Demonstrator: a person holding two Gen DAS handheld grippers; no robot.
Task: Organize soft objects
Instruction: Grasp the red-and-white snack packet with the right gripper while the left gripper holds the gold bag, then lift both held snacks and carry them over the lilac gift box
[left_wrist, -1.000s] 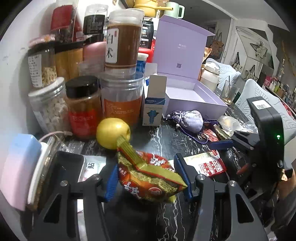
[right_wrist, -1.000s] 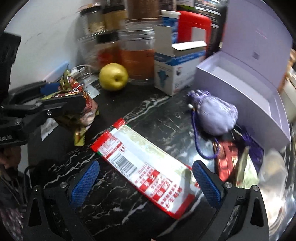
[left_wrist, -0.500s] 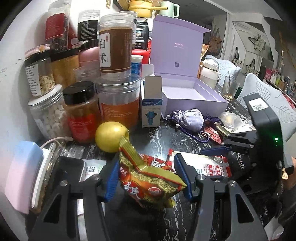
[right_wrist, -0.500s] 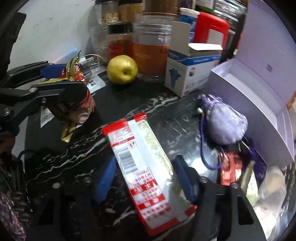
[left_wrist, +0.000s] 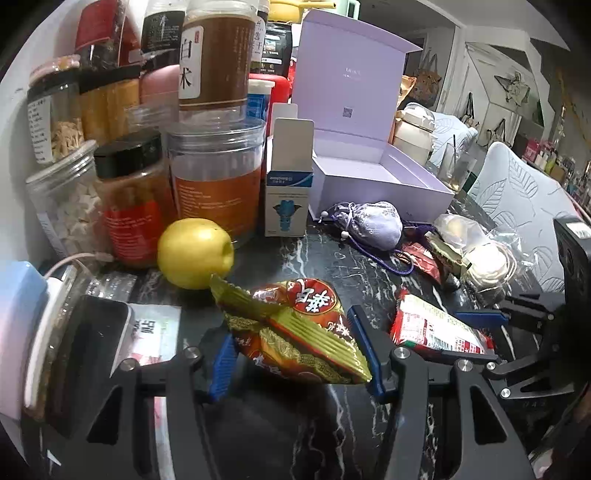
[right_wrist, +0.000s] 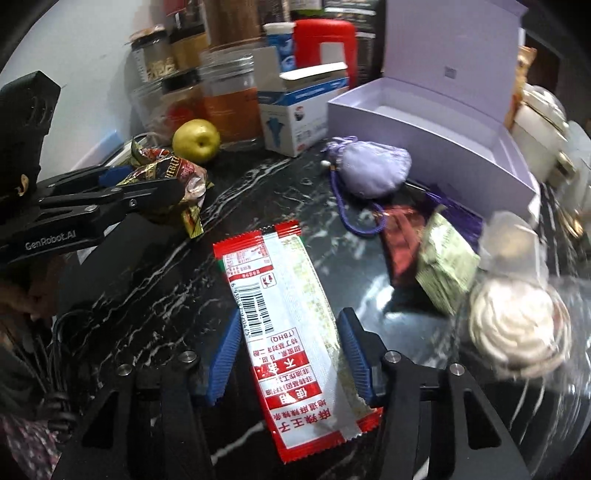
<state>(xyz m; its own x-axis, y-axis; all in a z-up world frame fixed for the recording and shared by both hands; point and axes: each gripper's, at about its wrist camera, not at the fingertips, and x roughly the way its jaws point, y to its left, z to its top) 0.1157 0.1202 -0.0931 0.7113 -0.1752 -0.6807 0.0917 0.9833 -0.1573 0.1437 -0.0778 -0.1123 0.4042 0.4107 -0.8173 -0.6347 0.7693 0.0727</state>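
My left gripper is shut on a crinkly red and gold snack packet and holds it just above the black marble table; the packet also shows in the right wrist view. My right gripper is shut on a long red and white snack sachet, its blue pads pressing both long edges. The sachet also shows in the left wrist view. A lilac drawstring pouch lies in front of the open lilac box.
Jars and bottles crowd the back left by the wall, with a yellow apple and a small blue and white carton in front. Small packets and a bagged white item lie at the right.
My right gripper has moved onto the sachet, turned it lengthwise and closed on it. My left gripper still holds the snack packet, now shifted slightly.
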